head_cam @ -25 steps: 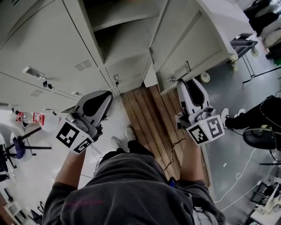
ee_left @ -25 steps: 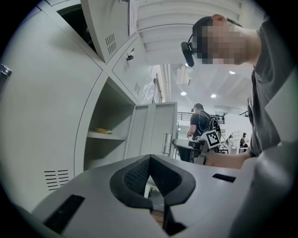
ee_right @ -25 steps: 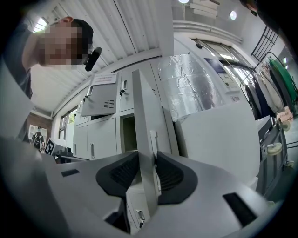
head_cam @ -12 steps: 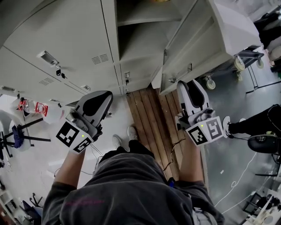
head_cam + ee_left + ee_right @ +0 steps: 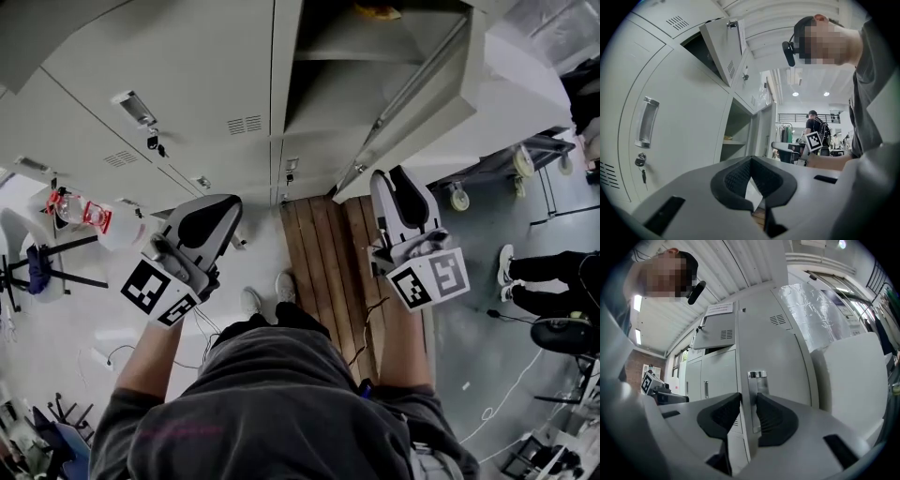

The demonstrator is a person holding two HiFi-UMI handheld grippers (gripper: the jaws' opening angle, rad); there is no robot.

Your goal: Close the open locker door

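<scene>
The grey locker bank fills the top of the head view. One compartment stands open, and its door is swung out to the right. My right gripper is level with its tips at the door's free edge. In the right gripper view the door's outer face and chrome handle show through the gap of the right gripper. Its jaws have just been closing and still stand apart; I cannot tell if they touch the door. My left gripper is shut, empty, short of the closed lockers.
A strip of wooden planks runs under the open locker. A wheeled cart and a person's legs are to the right. An upper locker door also hangs ajar. Keys hang in a closed door. Another person stands far off.
I have come closer to the lockers, which now sit further right in the head view. The open door's free edge has come over the right gripper's tips. Both grippers advanced level.
</scene>
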